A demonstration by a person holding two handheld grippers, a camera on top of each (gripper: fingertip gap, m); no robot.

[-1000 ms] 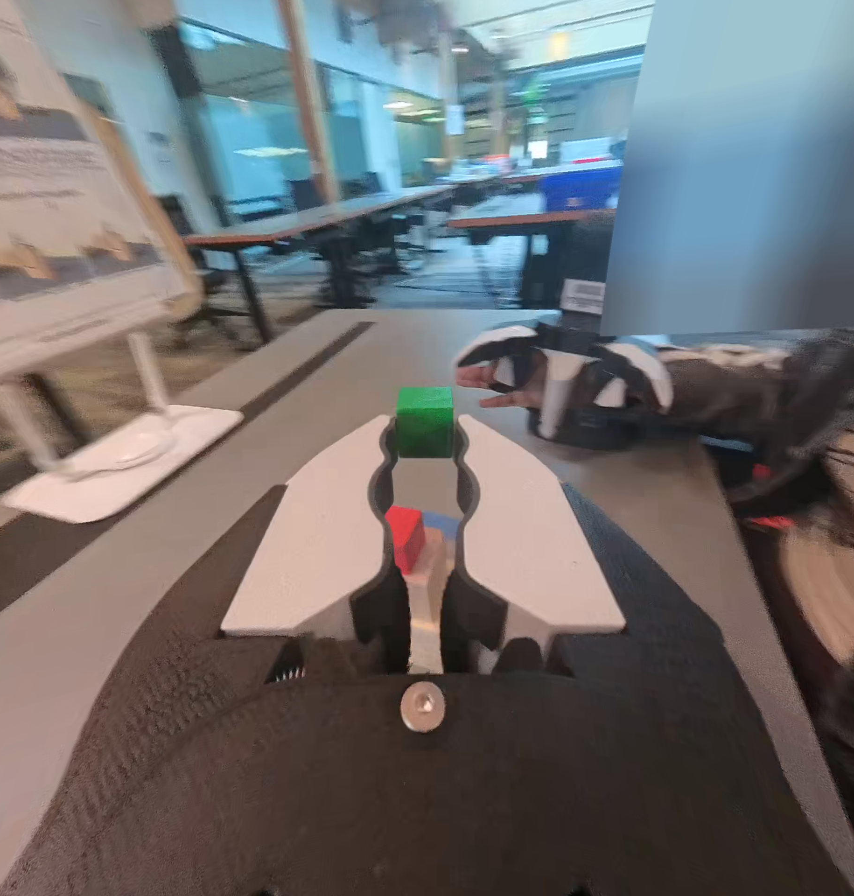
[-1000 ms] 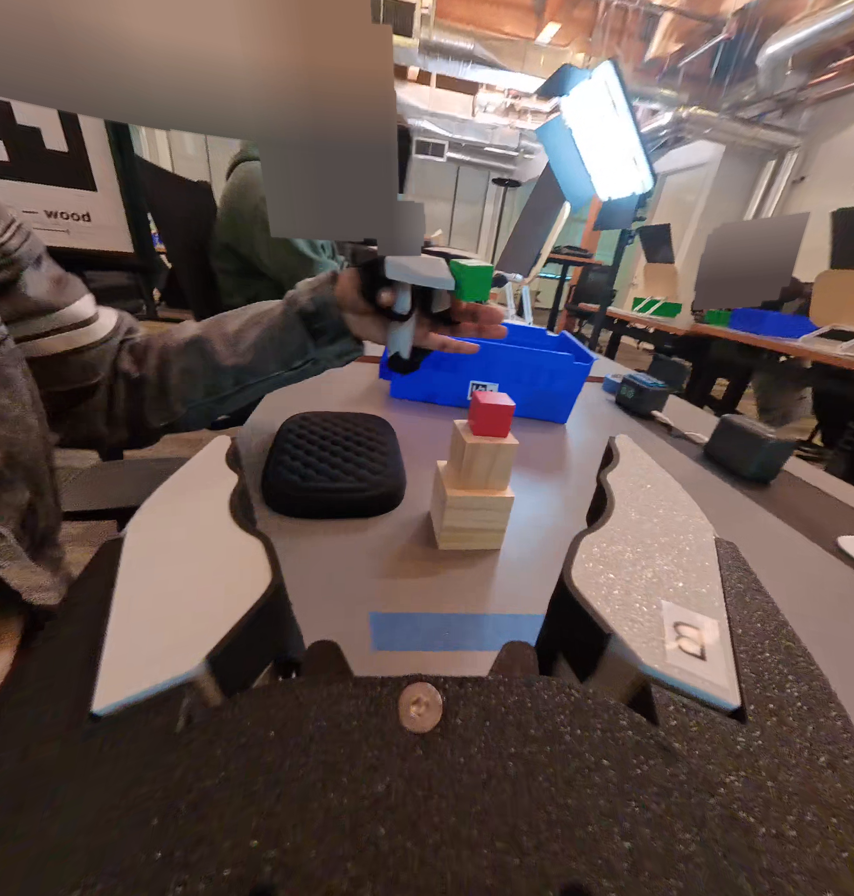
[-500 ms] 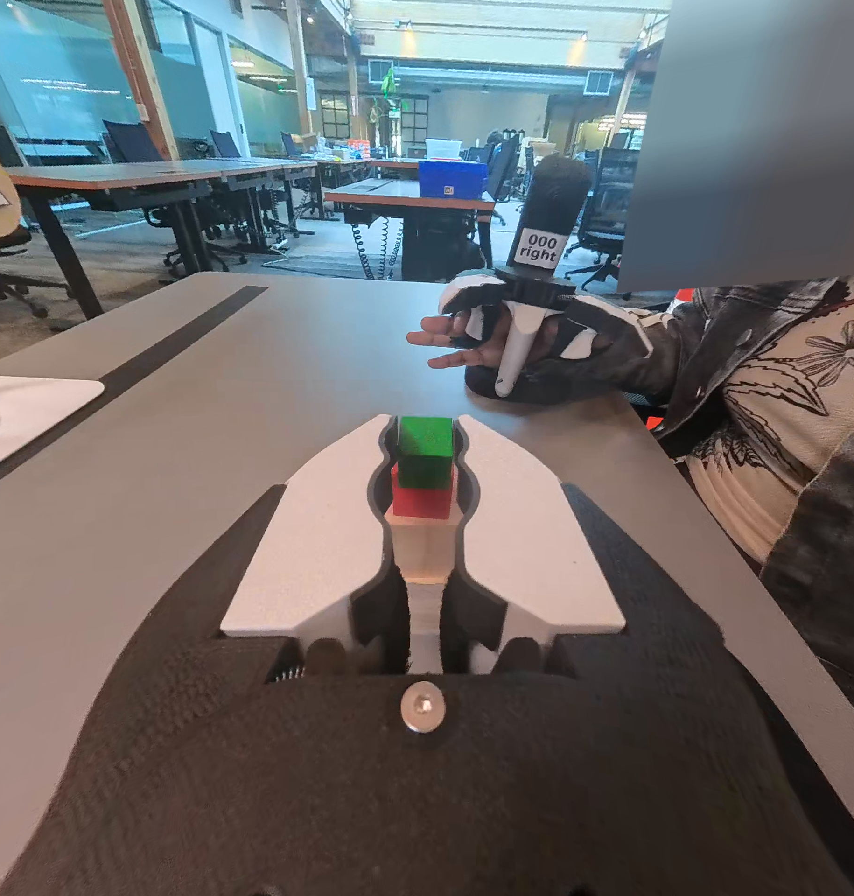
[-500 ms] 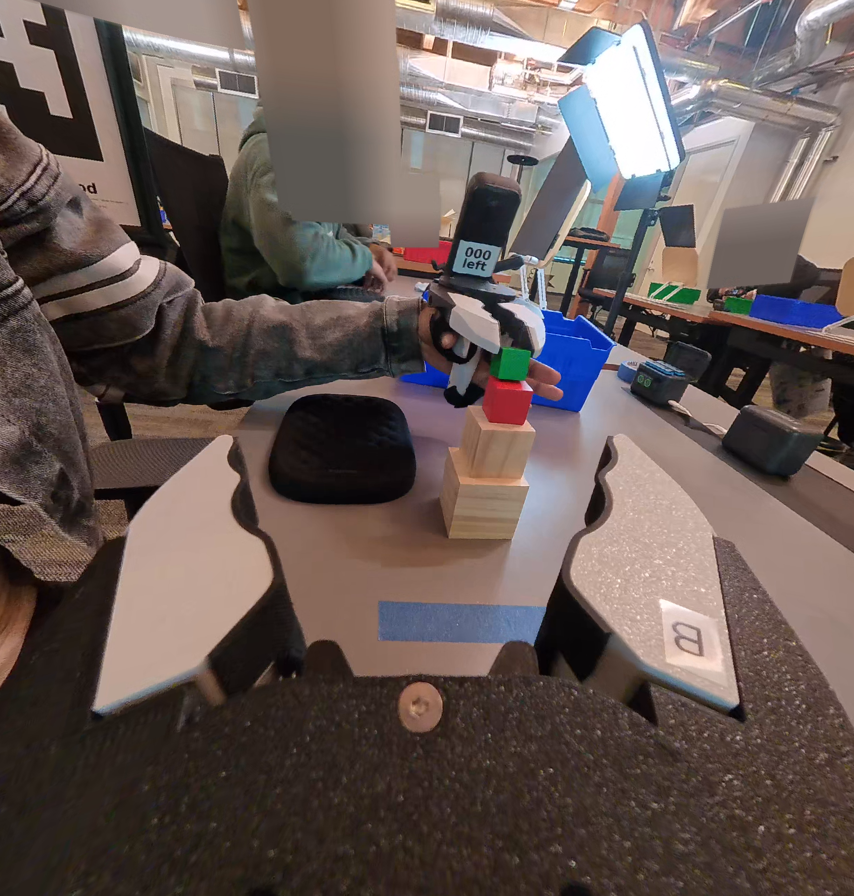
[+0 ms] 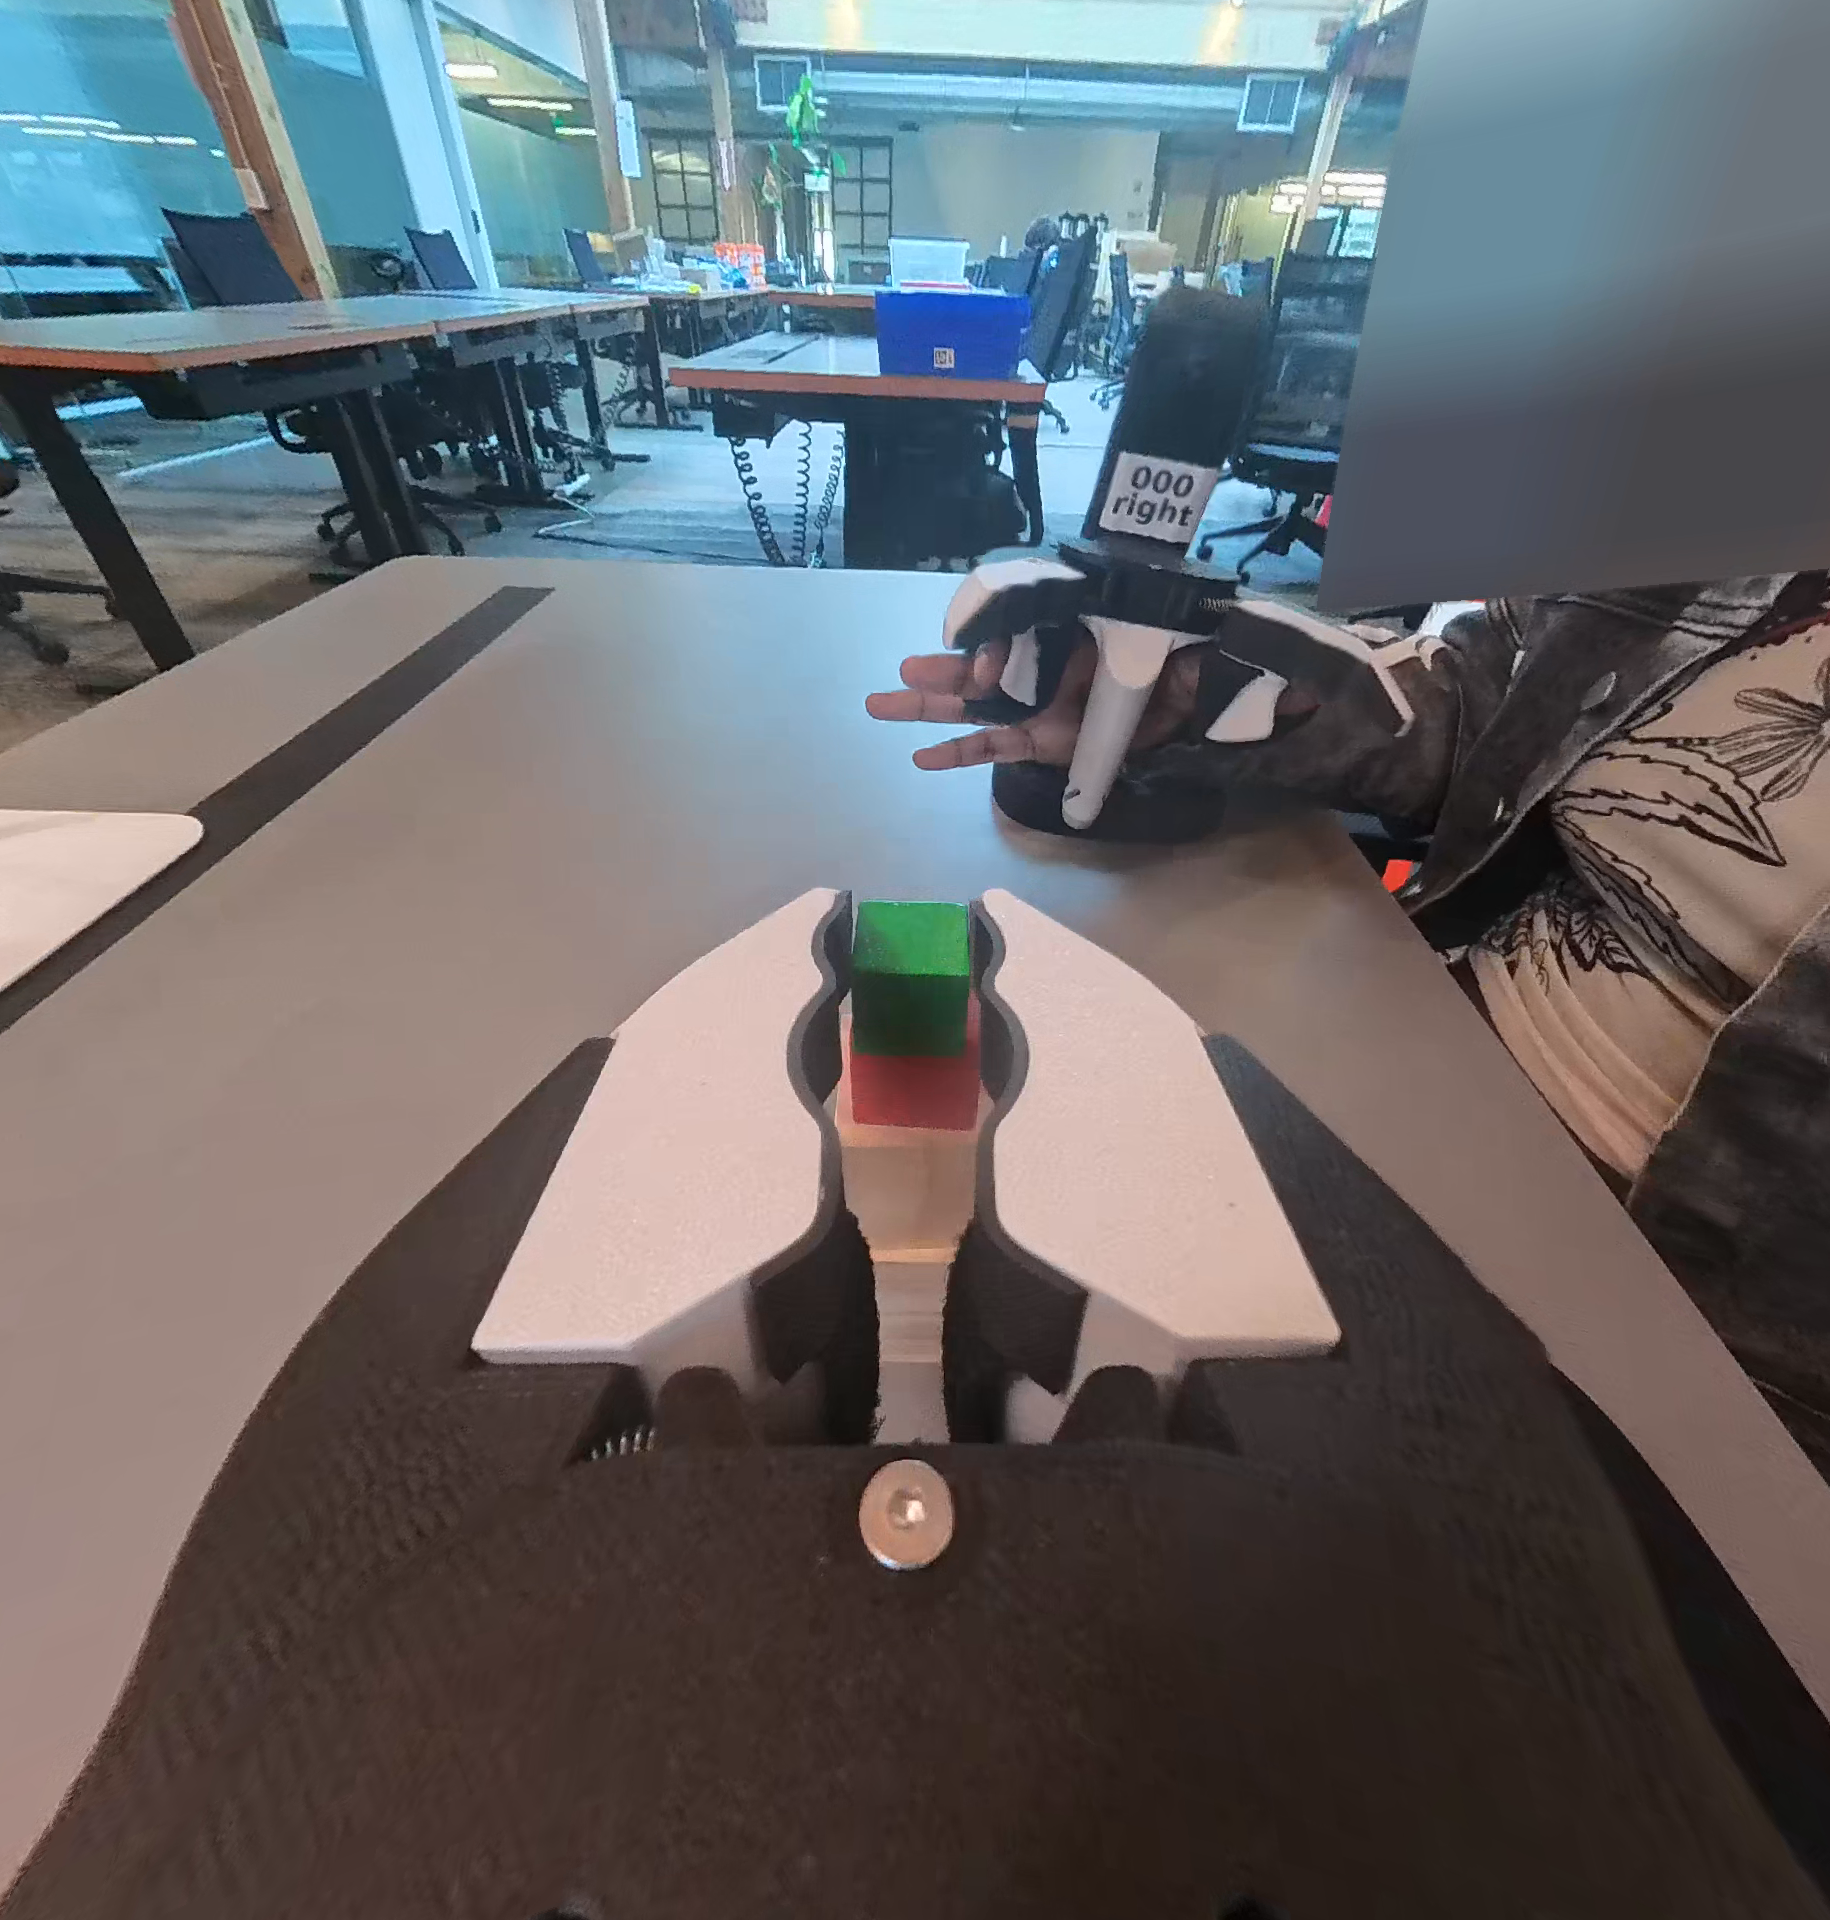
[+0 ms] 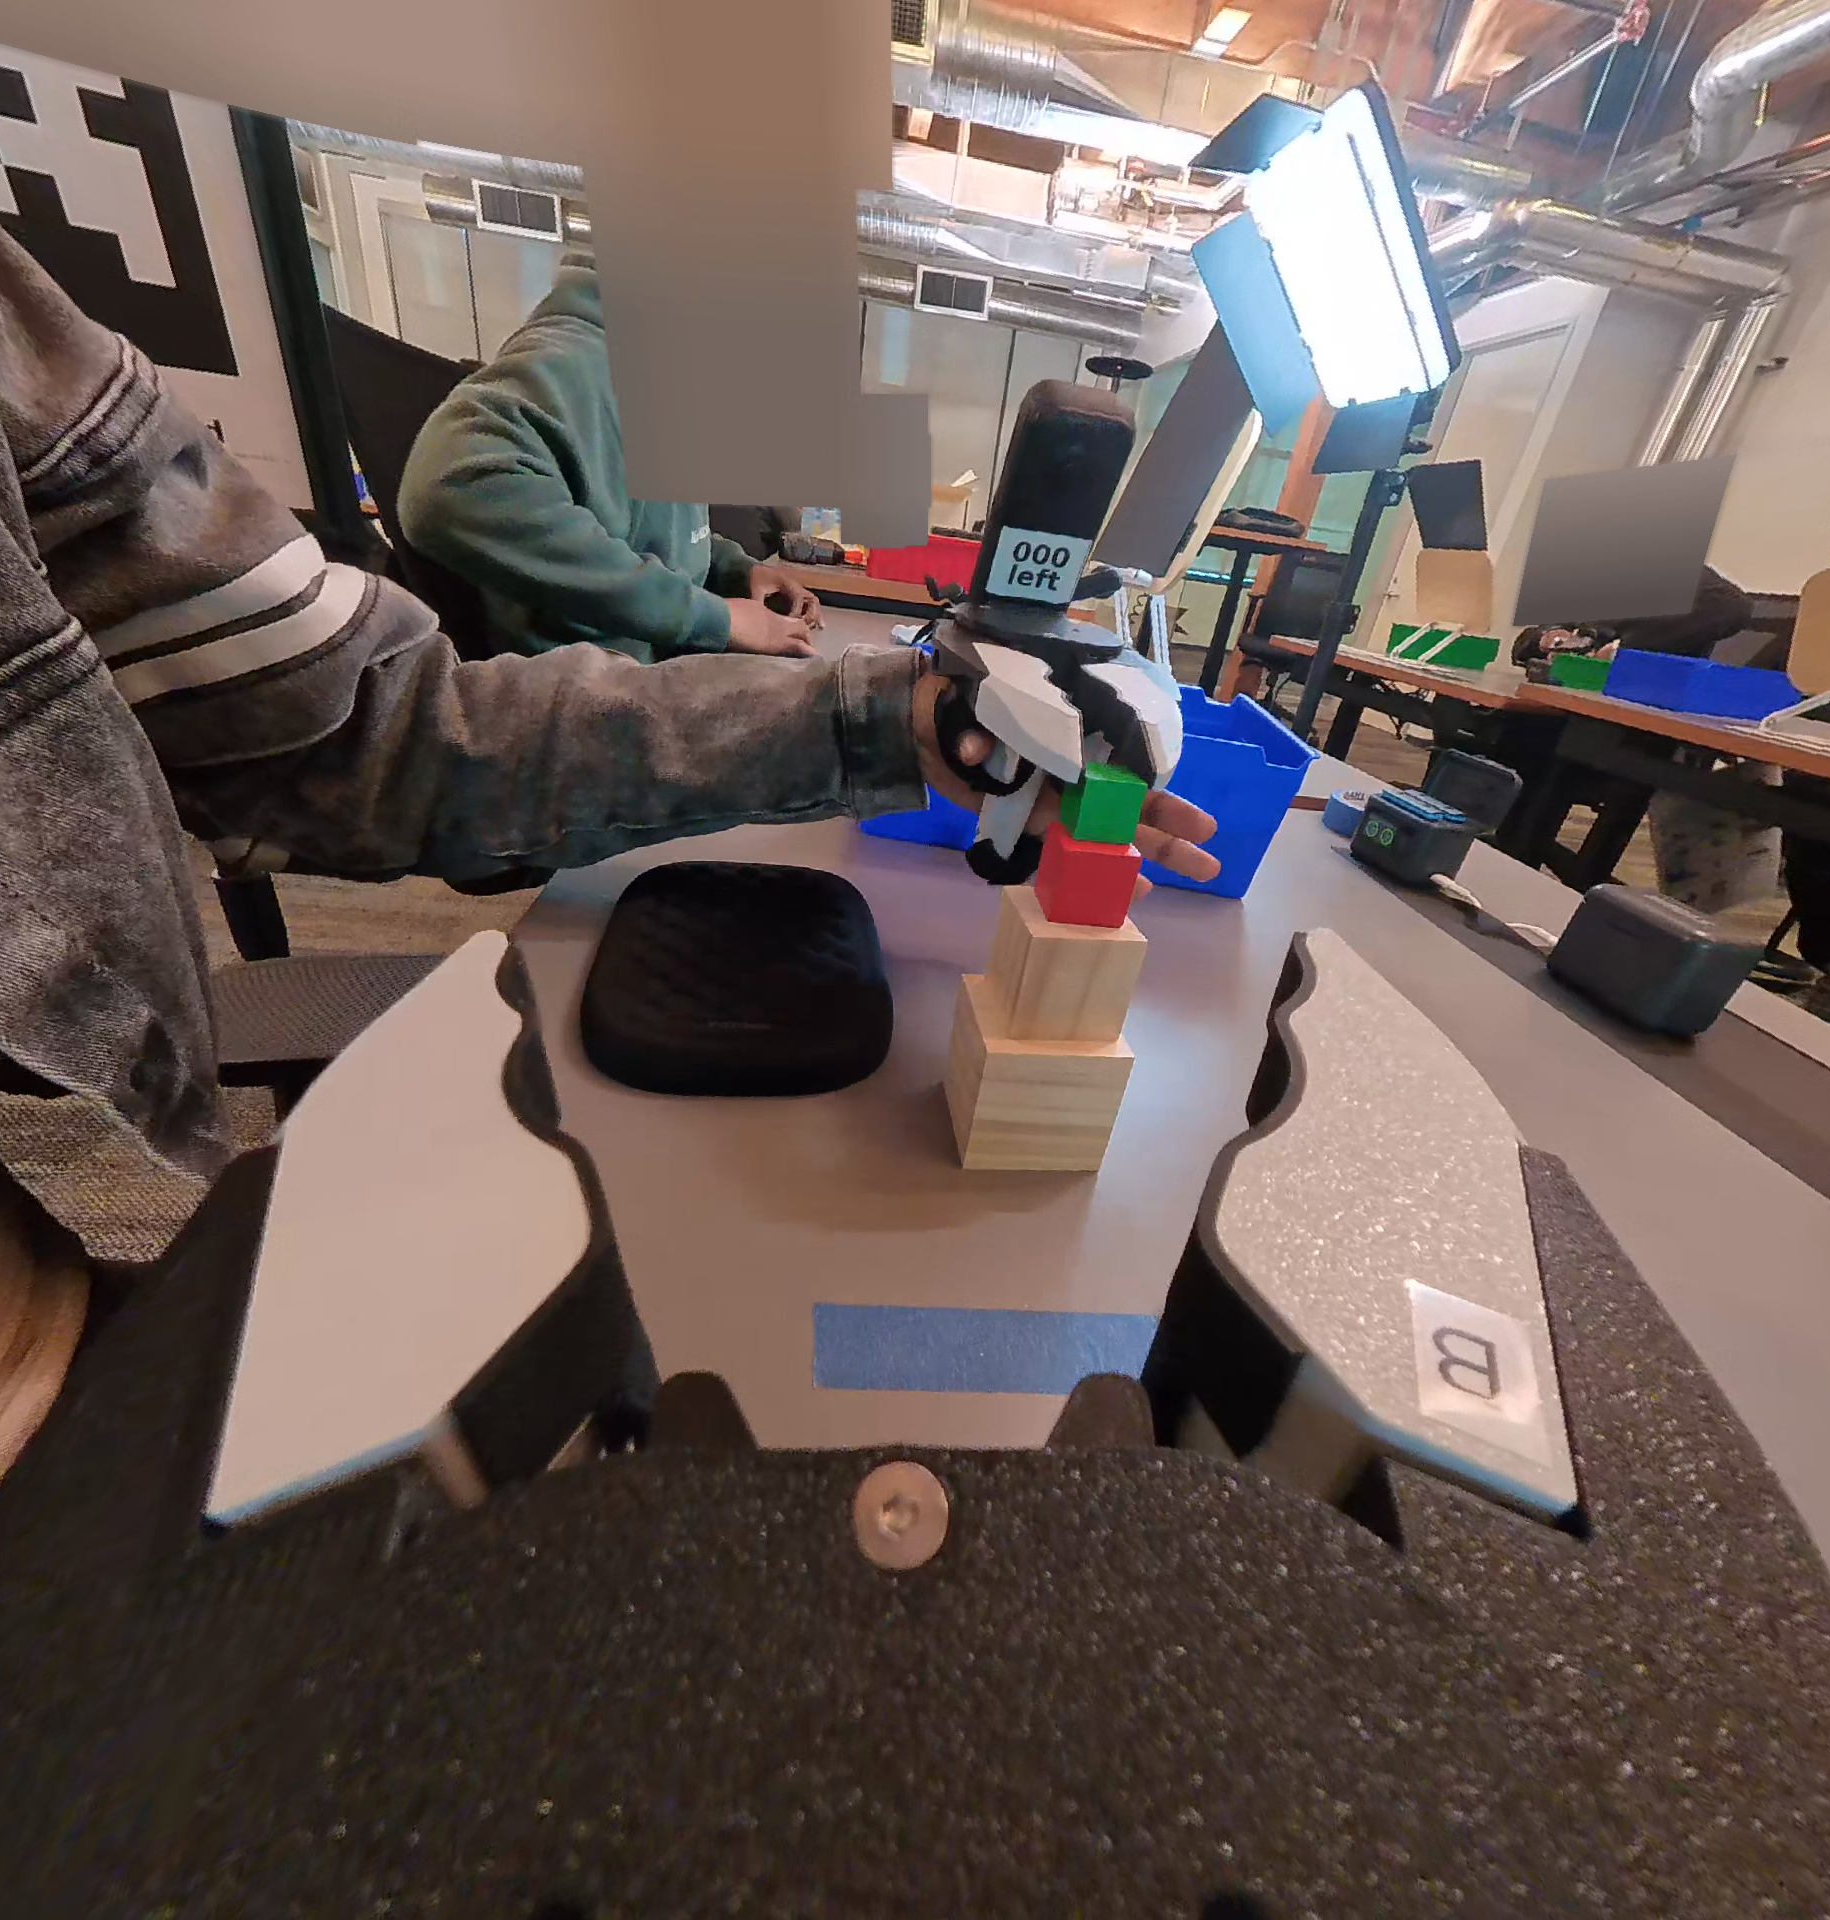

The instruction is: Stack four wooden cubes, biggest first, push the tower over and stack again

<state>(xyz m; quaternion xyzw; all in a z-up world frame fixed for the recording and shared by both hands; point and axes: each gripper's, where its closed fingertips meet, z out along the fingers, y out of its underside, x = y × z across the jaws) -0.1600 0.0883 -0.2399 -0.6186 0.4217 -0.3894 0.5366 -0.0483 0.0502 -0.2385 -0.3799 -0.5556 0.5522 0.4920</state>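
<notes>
A tower stands on the grey table (image 6: 1358, 914): a large wooden cube (image 6: 1036, 1103), a smaller wooden cube (image 6: 1069, 979) and a red cube (image 6: 1087, 881). My left gripper (image 5: 909, 914) is shut on a small green cube (image 5: 909, 977), both pads pressed on its sides, and the cube sits on the red cube (image 5: 913, 1089). The right wrist view shows the same grasp, with the green cube (image 6: 1103, 802) under the left gripper (image 6: 1098, 748). My right gripper (image 6: 900, 945) is wide open and empty, a little short of the tower. In the left wrist view it (image 5: 1139, 644) hovers over a black pad.
A black cushioned pad (image 6: 734, 977) lies left of the tower. A blue bin (image 6: 1233, 790) stands behind it. Dark boxes (image 6: 1649, 966) sit at the right edge. A blue tape strip (image 6: 984, 1348) marks the table near me. A white base plate (image 5: 38, 894) lies at far left. The gap from one gripper's tips to the other's is roughly 15 cm.
My left gripper carried the green cube down from above the blue bin and set it on the red cube, still gripping it. The right gripper stayed open and nearly still.
</notes>
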